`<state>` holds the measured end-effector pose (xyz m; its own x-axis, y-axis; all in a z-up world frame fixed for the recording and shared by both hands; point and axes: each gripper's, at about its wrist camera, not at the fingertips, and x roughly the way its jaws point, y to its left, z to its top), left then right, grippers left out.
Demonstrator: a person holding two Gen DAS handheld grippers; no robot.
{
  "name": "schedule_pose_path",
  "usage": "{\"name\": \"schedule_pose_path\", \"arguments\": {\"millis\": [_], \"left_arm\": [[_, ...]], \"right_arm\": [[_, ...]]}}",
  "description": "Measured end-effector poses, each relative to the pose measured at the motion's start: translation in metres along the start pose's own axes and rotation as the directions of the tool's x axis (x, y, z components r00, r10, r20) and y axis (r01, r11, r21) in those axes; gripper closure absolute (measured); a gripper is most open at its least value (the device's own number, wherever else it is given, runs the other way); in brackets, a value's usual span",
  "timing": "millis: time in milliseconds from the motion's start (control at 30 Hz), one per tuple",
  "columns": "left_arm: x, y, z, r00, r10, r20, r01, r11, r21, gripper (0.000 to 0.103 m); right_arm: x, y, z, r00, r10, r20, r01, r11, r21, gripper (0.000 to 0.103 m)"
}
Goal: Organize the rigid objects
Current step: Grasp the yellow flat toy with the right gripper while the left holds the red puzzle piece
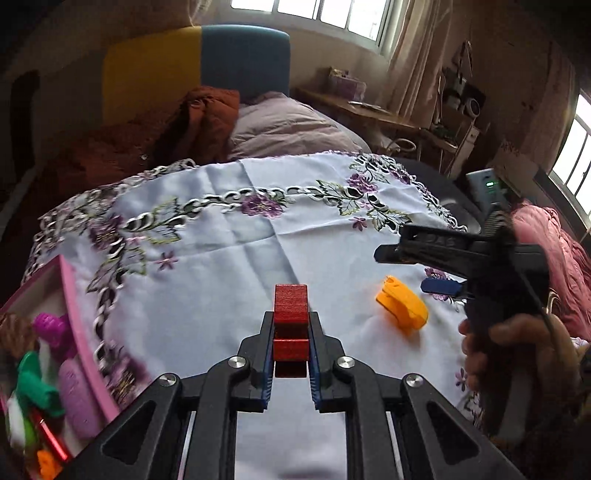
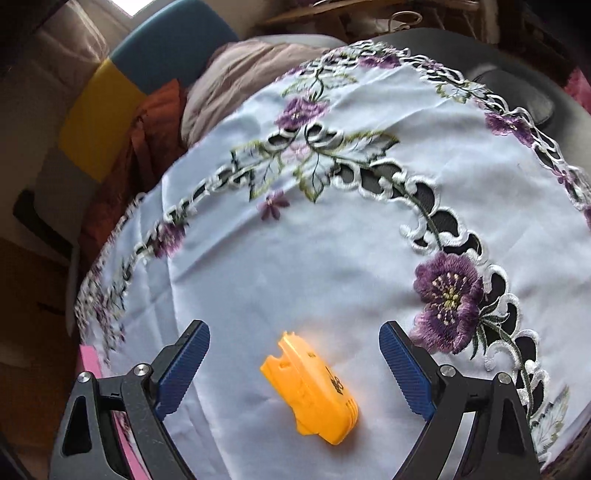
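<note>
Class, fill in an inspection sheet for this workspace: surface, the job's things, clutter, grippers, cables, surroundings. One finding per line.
Surface: table under a white embroidered tablecloth with purple flowers, creased.
Job's things: red block held off the cloth; orange plastic piece lying on the cloth; pink box at the left edge, holding mixed colourful items.
Clutter: nothing seen on the cloth besides these.
Grippers: left gripper shut on the red block; right gripper open, fingers either side of the orange plastic piece, not touching it.
Cables: nothing seen.
Surroundings: bed with pillow, yellow and blue headboard, windows, wooden desk.
</note>
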<state>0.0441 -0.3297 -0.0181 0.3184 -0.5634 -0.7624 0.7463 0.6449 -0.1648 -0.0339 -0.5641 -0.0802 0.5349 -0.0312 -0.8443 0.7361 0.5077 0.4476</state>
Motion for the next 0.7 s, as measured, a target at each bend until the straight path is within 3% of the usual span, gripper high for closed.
{"name": "schedule_pose_path", "arguments": {"millis": [200, 700], "left_arm": [[-0.025, 0.015, -0.017, 1.0, 0.01, 0.026, -0.008, 0.999, -0.043, 0.089], [-0.086, 0.07, -0.056, 0.993, 0.059, 0.103, -0.041, 0.985, -0.165, 0.089]], "right_arm": [[0.008, 0.004, -0.003, 0.998, -0.046, -0.046, 0.043, 0.998, -0.048, 0.009], [0.022, 0.028, -0.018, 0.98, -0.186, -0.066, 0.168, 0.961, -0.219, 0.004]]}}
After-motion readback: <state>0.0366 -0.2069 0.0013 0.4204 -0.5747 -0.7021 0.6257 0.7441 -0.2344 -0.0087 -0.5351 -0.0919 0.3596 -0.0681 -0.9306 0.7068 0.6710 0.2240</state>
